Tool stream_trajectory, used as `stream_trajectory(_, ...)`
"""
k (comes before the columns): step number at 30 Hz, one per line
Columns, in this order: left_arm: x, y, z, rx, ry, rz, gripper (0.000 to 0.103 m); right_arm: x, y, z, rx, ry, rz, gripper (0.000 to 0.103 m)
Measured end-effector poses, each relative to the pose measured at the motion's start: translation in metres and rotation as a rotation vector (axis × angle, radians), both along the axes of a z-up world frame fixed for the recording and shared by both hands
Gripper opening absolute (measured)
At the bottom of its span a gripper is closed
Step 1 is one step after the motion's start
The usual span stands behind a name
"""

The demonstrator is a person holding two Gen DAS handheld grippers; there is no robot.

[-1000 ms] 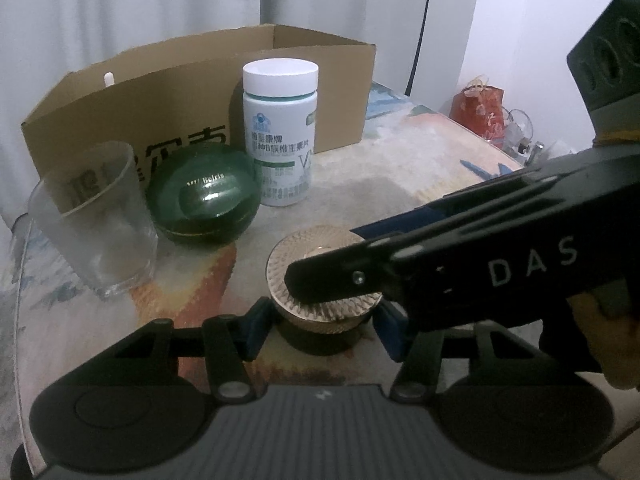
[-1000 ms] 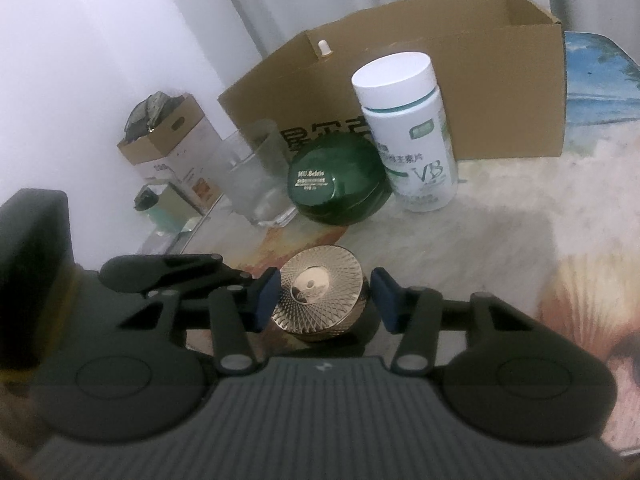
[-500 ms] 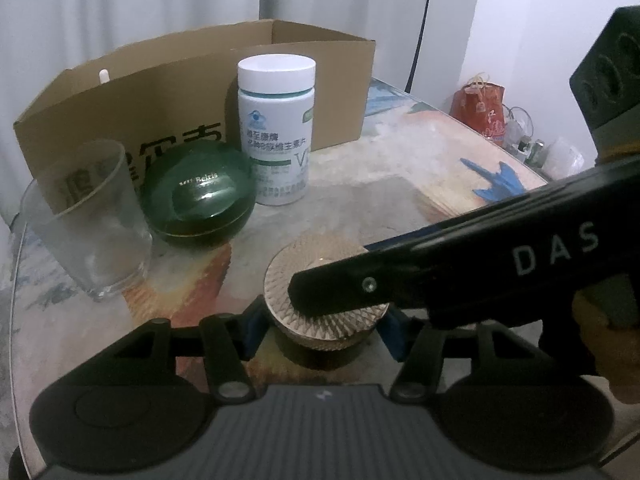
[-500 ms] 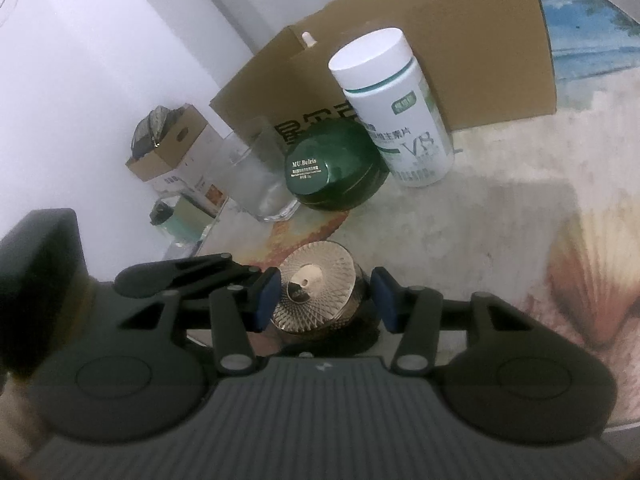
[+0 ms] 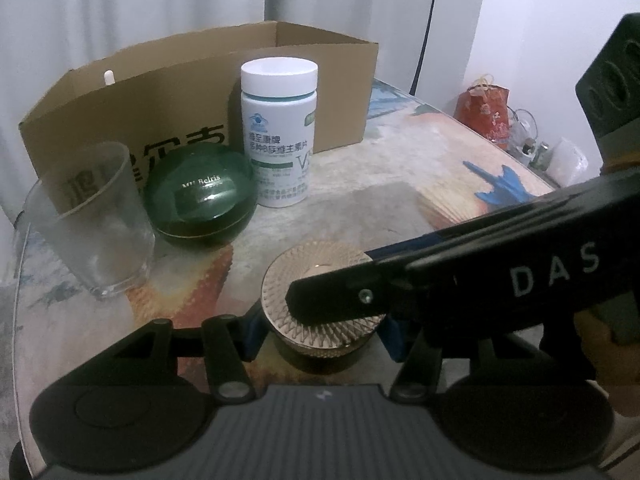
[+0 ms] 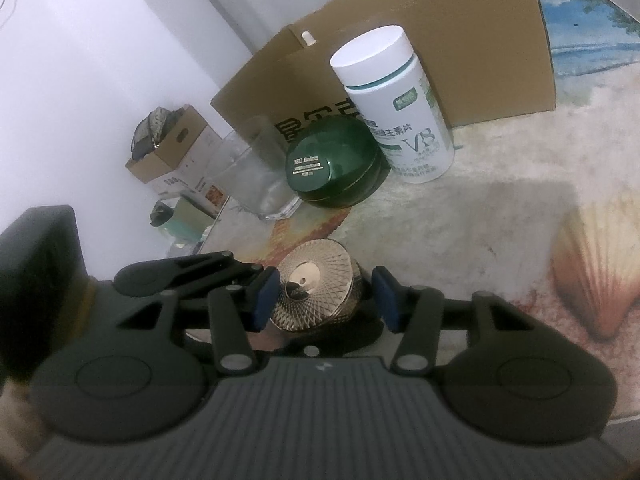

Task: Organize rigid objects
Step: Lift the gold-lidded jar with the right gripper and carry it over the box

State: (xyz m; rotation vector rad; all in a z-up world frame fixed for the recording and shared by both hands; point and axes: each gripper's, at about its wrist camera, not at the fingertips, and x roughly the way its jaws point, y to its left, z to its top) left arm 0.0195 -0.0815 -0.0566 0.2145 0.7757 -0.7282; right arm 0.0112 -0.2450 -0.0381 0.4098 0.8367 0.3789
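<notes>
Both grippers are working on the small gold-lidded jar (image 5: 320,300), which sits near the front edge of the bench (image 5: 400,184). The left gripper (image 5: 322,326) has the dark body of the jar between its blue pads, apparently clamped on it, though the contact is partly hidden. The right gripper (image 6: 324,300) reaches across the top and holds the ribbed gold lid (image 6: 316,292), which looks tilted, as if coming off. The step in hand seems to be opening the jar; next the lid should come clear while the base is kept steady. Toward the back edge stand a glass (image 5: 92,220), a green jar (image 5: 200,204), a white bottle (image 5: 280,132) and an open cardboard box (image 5: 160,92). The bench top has a painted, shell-patterned surface; pale curtains and a white wall lie behind.
</notes>
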Motion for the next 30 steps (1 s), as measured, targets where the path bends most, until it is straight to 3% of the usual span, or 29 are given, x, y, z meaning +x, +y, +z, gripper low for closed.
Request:
stream_trajectory(14,-0.018,0.01,0.032,-0.017,-0.096,0.039,0.057,-0.014,0.01,0.031,-0.023,-0.094,0.027,0.05)
stream_trajectory(24,-0.023,0.025,0.091,-0.037,-0.244,0.097,0.057,-0.016,0.026,0.093,-0.057,-0.245,0.089,0.05)
stream_trajectory(30,-0.006,0.03,0.129,-0.039,-0.314,0.129,0.057,0.006,0.036,0.136,-0.083,-0.333,0.13,0.05)
